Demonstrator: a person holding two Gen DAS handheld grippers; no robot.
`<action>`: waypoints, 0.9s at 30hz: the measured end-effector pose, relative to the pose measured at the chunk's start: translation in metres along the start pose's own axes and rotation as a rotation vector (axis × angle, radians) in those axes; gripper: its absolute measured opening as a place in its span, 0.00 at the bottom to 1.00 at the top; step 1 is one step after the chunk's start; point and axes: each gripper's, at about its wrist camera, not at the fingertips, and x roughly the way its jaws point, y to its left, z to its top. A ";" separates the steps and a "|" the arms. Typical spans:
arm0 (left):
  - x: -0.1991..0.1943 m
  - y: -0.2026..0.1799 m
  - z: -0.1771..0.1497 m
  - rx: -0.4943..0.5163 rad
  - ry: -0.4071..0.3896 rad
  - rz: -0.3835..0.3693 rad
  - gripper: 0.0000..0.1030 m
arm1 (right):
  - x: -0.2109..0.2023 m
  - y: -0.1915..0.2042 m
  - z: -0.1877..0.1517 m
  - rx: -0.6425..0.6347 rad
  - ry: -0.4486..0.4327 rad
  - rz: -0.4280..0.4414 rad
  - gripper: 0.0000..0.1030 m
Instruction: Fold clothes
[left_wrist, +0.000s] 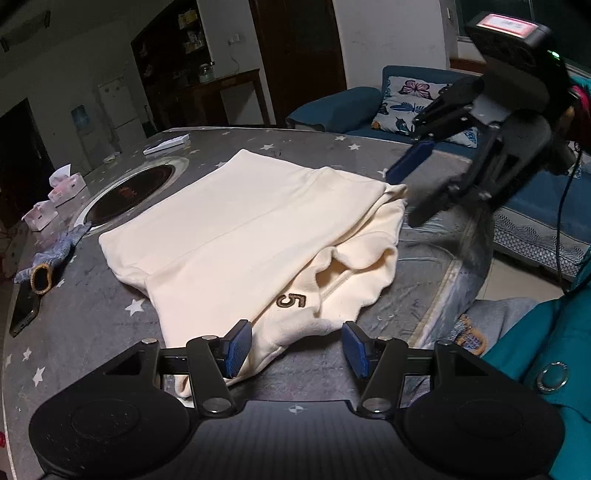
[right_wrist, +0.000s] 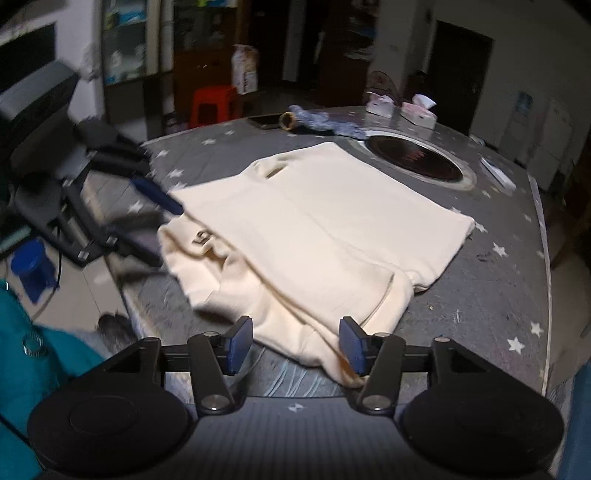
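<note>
— Two grippers are over one garment, yes? Why do both stand at the near edge?

— Yes. The cream garment (left_wrist: 240, 229) lies folded on the worktop (left_wrist: 110, 314), near the edge that faces the person. The left gripper (left_wrist: 297, 350) stands at one near corner and the right gripper (right_wrist: 295, 345) at the other, so I think each one looks after its own side of the fold.

— Do they hold the cloth?

— No, I do not think so. Both have the jaws about half apart. In the left wrist view the cloth lies beside one blue pad (left_wrist: 238, 345), but the other pad is clear of it. In the right wrist view a cloth corner lies beside one pad, and nothing is pinched. It looks like a release, or a pause before a new grasp; I cannot tell which.

— Why is the upper layer not even?

— The top layer covers most of the garment, but the part with the embroidered "5" (left_wrist: 291, 301) still sticks out under it and bulges. So I judge the fold as not finished; this loose part probably needs tucking or smoothing.

— And the other things?

— The round inset plate (left_wrist: 144, 188), the glove (left_wrist: 55, 258), the phone (left_wrist: 24, 308) and the tissue packs (left_wrist: 64, 184) stay away from the garment, so the folding area is free.
</note>
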 end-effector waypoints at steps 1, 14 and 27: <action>0.002 0.001 0.000 -0.002 0.000 -0.003 0.47 | 0.000 0.003 -0.001 -0.025 0.003 -0.001 0.52; 0.018 0.025 0.033 -0.059 0.015 -0.032 0.10 | 0.024 0.025 0.000 -0.209 -0.033 -0.001 0.56; 0.030 0.048 0.046 -0.130 0.044 -0.069 0.10 | 0.034 0.020 0.003 -0.245 -0.037 0.024 0.51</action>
